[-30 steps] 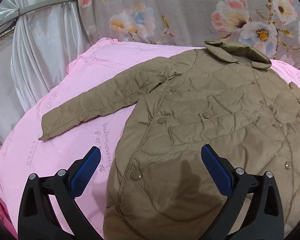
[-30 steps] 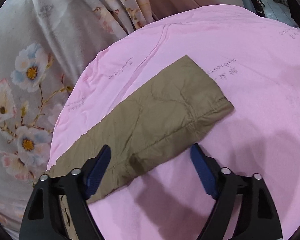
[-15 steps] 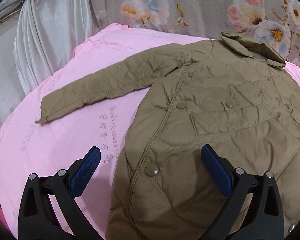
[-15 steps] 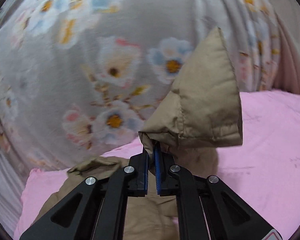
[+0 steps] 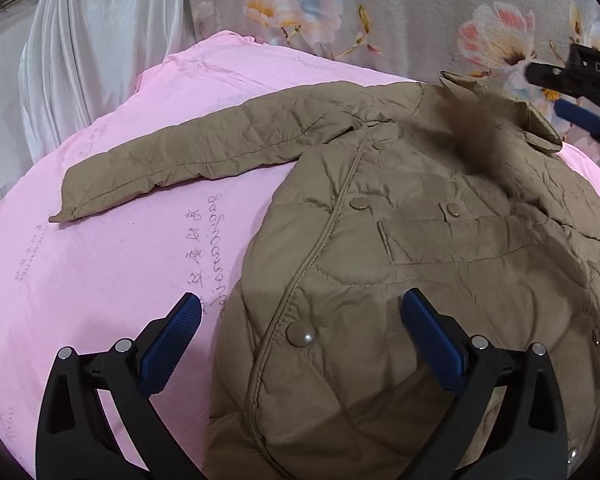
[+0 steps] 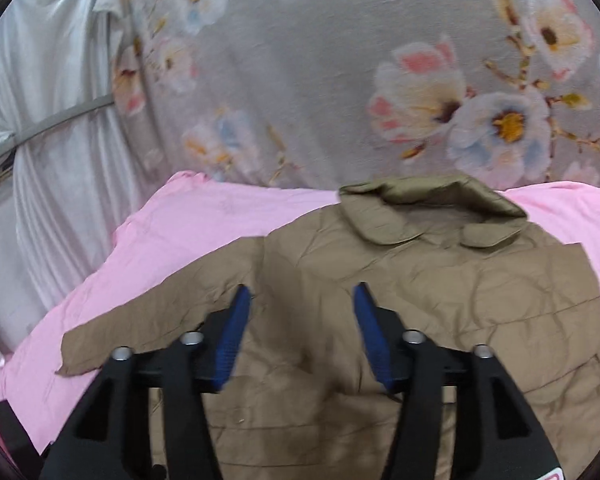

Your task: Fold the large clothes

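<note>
In the left wrist view, the left gripper (image 5: pixel 300 332) is held wide apart, gripping nothing, over the jacket (image 5: pixel 420 240) spread on the pink sheet (image 5: pixel 120 260). In the right wrist view, the right gripper (image 6: pixel 300 332) is seen opening, empty, the jacket lying below and ahead.

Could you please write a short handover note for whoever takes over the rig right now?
Left gripper: open, empty, over the jacket's lower front.
Right gripper: jaws opening, nothing between them, above the jacket's chest.
Jacket: flat and face up on the pink sheet, collar toward the floral curtain.
Done: the sleeve on the right gripper's side appears folded in over the body, though blurred in the left view.
Left: the other sleeve lies stretched out on the sheet; fold it in, then fold the body.
</note>
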Action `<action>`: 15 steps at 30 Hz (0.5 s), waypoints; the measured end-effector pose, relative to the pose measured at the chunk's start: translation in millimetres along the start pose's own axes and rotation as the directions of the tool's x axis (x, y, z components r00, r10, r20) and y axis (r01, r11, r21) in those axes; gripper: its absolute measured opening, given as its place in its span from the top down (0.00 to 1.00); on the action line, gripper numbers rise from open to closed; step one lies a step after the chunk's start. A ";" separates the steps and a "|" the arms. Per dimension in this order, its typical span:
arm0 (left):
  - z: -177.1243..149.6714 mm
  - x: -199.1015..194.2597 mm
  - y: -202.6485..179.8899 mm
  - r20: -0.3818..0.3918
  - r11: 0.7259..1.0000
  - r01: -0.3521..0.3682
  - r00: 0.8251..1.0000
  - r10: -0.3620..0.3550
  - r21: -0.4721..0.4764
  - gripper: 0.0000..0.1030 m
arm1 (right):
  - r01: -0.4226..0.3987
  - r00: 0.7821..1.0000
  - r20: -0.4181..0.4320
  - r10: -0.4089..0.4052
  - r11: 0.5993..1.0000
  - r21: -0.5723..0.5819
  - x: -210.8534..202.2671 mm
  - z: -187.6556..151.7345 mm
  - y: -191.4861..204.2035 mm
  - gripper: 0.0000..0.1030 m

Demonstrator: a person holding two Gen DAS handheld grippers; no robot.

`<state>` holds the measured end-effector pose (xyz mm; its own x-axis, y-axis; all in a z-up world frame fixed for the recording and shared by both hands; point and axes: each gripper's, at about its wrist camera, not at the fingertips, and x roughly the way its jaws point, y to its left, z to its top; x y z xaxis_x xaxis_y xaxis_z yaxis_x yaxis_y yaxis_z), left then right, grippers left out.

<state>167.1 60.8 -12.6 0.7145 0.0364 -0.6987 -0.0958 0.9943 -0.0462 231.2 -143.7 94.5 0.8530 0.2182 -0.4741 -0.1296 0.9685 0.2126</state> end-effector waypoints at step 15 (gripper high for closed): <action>71.1 -3.0 -33.8 0.004 0.966 0.253 0.967 -0.253 -0.053 0.05 | 0.240 0.971 -0.029 -0.239 0.946 0.216 -68.7 -36.4 -121.3 0.28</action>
<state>217.5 34.2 41.8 0.7186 -0.2164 -0.6609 0.0516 0.9643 -0.2596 170.0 -271.8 70.1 0.8442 -0.0163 -0.5358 0.1911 0.9430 0.2724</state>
